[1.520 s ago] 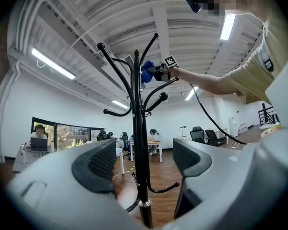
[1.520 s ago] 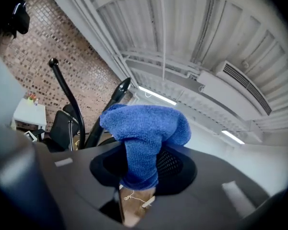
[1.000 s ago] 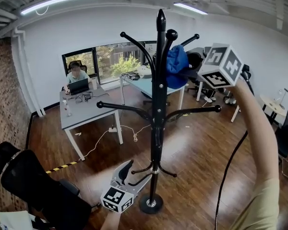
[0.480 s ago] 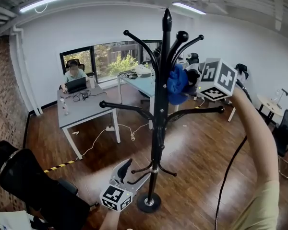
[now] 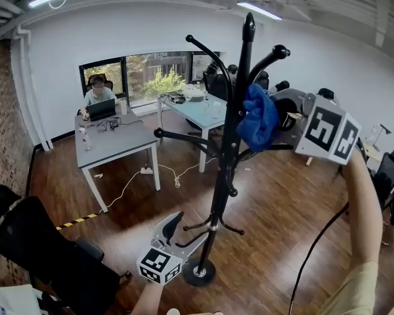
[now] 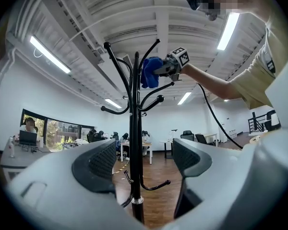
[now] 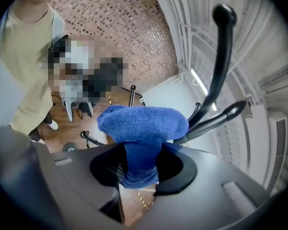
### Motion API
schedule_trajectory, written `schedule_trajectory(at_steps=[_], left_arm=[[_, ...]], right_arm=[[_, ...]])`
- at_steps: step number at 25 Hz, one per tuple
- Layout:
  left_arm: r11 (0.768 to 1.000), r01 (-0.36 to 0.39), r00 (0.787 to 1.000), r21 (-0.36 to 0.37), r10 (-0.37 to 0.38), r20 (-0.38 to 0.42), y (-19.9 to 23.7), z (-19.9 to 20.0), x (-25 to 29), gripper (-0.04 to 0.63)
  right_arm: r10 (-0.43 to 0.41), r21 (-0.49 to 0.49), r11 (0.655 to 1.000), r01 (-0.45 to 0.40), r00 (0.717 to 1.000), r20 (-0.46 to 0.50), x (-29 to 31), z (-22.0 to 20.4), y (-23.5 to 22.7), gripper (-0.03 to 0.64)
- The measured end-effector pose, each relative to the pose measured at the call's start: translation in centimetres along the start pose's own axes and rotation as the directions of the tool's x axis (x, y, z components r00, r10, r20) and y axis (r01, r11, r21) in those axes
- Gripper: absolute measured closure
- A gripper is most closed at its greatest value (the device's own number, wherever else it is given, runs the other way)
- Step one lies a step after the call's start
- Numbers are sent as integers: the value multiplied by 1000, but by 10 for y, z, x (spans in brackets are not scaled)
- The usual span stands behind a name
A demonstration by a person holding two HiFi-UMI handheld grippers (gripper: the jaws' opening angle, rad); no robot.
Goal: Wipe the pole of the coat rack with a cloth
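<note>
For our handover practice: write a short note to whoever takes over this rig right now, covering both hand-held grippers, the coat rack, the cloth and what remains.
Left hand-held gripper: jaws apart on either side of the pole, low down near the base; not clamped.
Right hand-held gripper: shut on the blue cloth, held high beside the pole's top, among the hooks.
Done: cloth brought up to the pole; how much is wiped cannot be told.
Left: wipe down the pole's length.
</note>
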State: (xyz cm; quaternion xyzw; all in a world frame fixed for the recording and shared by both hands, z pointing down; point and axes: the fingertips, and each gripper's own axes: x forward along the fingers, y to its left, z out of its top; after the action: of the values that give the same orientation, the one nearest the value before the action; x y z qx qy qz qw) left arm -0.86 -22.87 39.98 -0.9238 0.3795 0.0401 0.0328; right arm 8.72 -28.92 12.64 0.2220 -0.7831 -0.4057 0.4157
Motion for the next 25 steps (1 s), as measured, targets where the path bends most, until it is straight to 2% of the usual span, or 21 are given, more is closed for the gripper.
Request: schedule_trajectory(at_steps=[5, 8, 11, 14, 15, 17, 19, 22, 25], left_arm=[[1000, 12, 1000, -11, -12, 11, 10, 1, -16, 249], [1000, 12, 1000, -14, -12, 20, 19, 5, -28, 249], [1000, 0, 1000, -20, 1, 32, 32, 8, -44, 249], [1000, -13, 999, -27, 14, 40, 46, 8, -60, 249], [999, -17, 999, -29, 19, 43, 51, 9, -65, 249], [999, -24, 998, -32, 26, 49, 60, 10, -75, 253], [999, -29, 998, -37, 31, 54, 67, 10, -82, 253], [999, -24, 998, -44, 26, 58, 72, 7, -85, 255], [999, 8, 999, -40, -6, 50, 66, 4, -81, 255]], right_arm=[[-138, 32, 990, 135, 987, 85, 0, 74, 0, 474], [-288, 96, 956, 278, 951, 115, 22, 112, -31, 474], [-430, 160, 898, 411, 895, 115, 55, 142, -72, 474], [-539, 158, 833, 530, 842, 11, 92, 150, -113, 474], [-574, 124, 808, 576, 817, -51, 103, 147, -129, 474], [-647, 15, 751, 660, 741, -180, 118, 137, -160, 474], [-688, -82, 714, 695, 674, -270, 126, 128, -181, 474], [-692, -159, 706, 690, 627, -357, 133, 114, -191, 476], [-739, -235, 659, 714, 560, -374, 123, 100, -193, 476]])
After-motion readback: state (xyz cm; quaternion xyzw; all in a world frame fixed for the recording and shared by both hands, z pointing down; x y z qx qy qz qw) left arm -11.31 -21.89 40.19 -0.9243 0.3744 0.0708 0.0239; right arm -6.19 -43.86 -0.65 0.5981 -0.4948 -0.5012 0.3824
